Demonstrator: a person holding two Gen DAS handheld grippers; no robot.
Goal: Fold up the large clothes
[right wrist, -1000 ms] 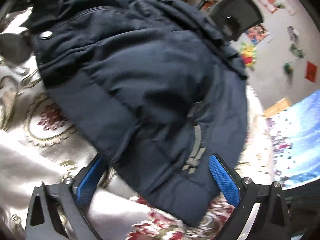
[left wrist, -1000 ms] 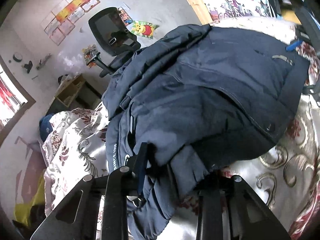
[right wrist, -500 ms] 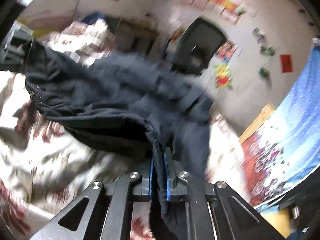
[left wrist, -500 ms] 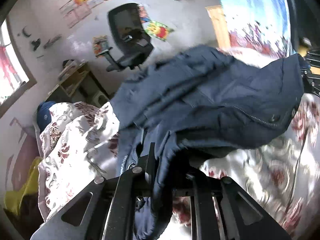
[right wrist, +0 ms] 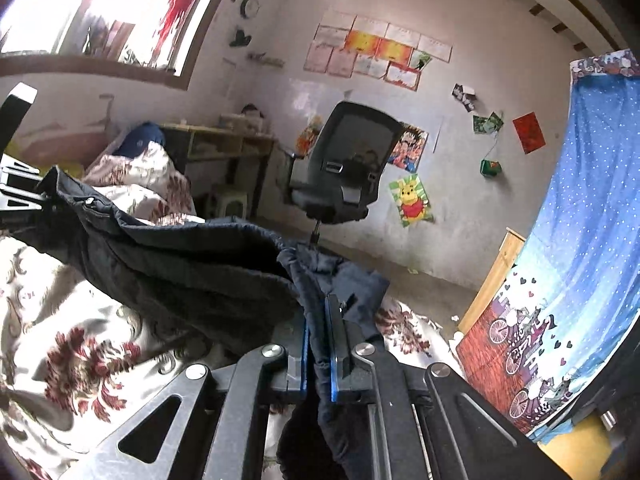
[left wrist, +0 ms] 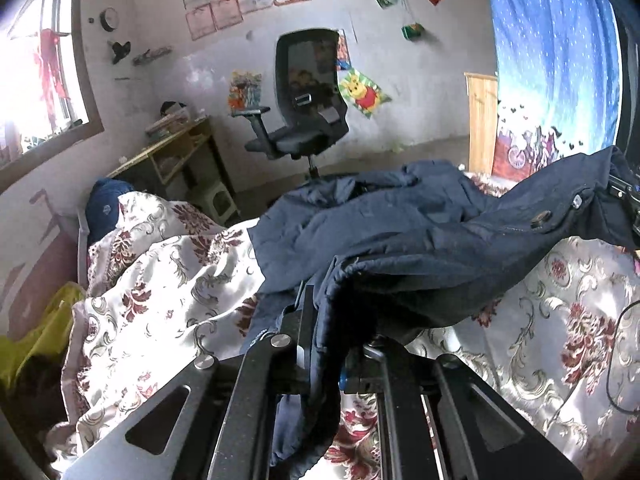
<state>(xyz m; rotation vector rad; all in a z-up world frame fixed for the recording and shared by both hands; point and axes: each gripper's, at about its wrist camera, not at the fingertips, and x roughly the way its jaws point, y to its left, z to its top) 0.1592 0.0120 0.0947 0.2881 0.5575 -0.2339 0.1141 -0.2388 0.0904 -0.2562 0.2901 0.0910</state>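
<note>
The navy jacket (left wrist: 400, 240) covers the tips of the left tongs (left wrist: 324, 336). The jacket's far corner (left wrist: 616, 200) runs out at the right edge. Its lower hem (right wrist: 320, 440) is cut off below the right tongs (right wrist: 318, 344).

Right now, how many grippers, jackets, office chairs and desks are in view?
Grippers: 2, the left gripper and right gripper, both shut on the jacket
Jackets: 1
Office chairs: 1
Desks: 1
Total: 5
</note>
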